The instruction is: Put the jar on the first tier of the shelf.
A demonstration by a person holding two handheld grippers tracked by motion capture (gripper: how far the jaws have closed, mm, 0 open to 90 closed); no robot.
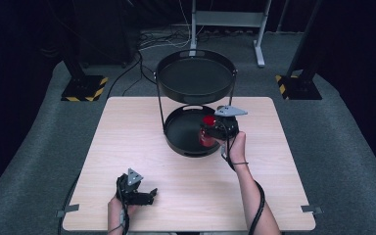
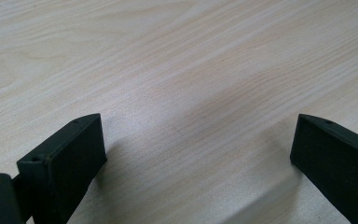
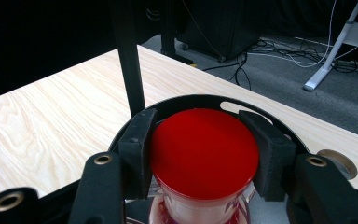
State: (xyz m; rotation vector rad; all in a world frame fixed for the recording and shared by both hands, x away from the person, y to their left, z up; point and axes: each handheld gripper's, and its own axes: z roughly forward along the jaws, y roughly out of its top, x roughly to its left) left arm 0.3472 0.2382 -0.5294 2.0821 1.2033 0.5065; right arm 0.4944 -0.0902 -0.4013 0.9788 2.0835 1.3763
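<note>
Table: light wood-grain tabletop (image 1: 127, 147), on grey carpet w/ dark surround.
Stand: black two-tier metal stand w/ round trays; upper round black tray (image 1: 196, 76) raised on thin posts toward the far edge, lower round black tray (image 1: 181, 129) sitting on the tabletop below it.
Jar: clear jar w/ a flat red round lid (image 3: 204, 151), upright over the right part of the lower tray, near its rim; can't tell if its base touches the tray floor.
R gripper: right black two-jaw gripper (image 3: 205, 154) w/ grey three-cornered plate on top, jaws pinching the jar at lid level, one foam pad on each side of the lid, both touching it. In high view it's at the lower tray's right side (image 1: 220, 128), person's hand right behind it.
L gripper: left black two-jaw gripper (image 1: 138, 192) near the table's front edge, left of centre, well apart from the stand. Jaws spread wide, only bare wood between them (image 2: 196, 154); tips close above or on the tabletop, can't tell which.
Post: one thin black stand post (image 3: 128, 60) rises just behind the R gripper's left jaw.
</note>
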